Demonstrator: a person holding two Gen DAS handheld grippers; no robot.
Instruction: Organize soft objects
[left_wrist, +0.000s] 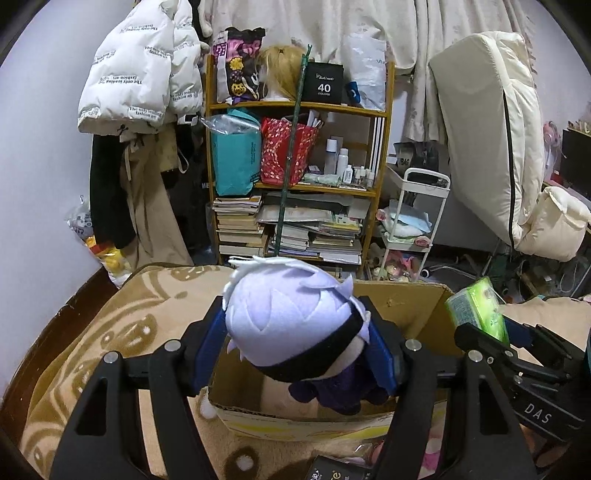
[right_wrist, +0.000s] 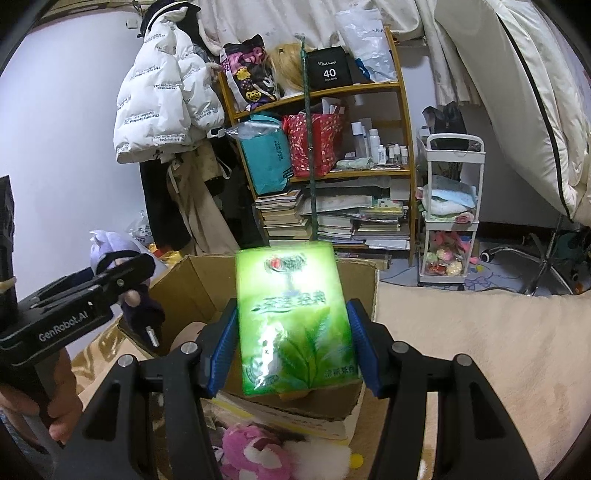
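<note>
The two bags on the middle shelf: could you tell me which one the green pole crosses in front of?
The red bag. The green pole runs down across its front, while the teal bag stands clear to its left in both views.

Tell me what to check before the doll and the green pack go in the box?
1. Left tongs around the doll: cannot tell if the pads press; it hangs between them.
2. Right tongs squeezing the green pack: ok.
3. Box open on top: ok.
4. Doll over the box opening: ok.
5. Pack over the box opening: ok.
6. Room left inside the box: cannot tell, the bottom is mostly hidden.
</note>
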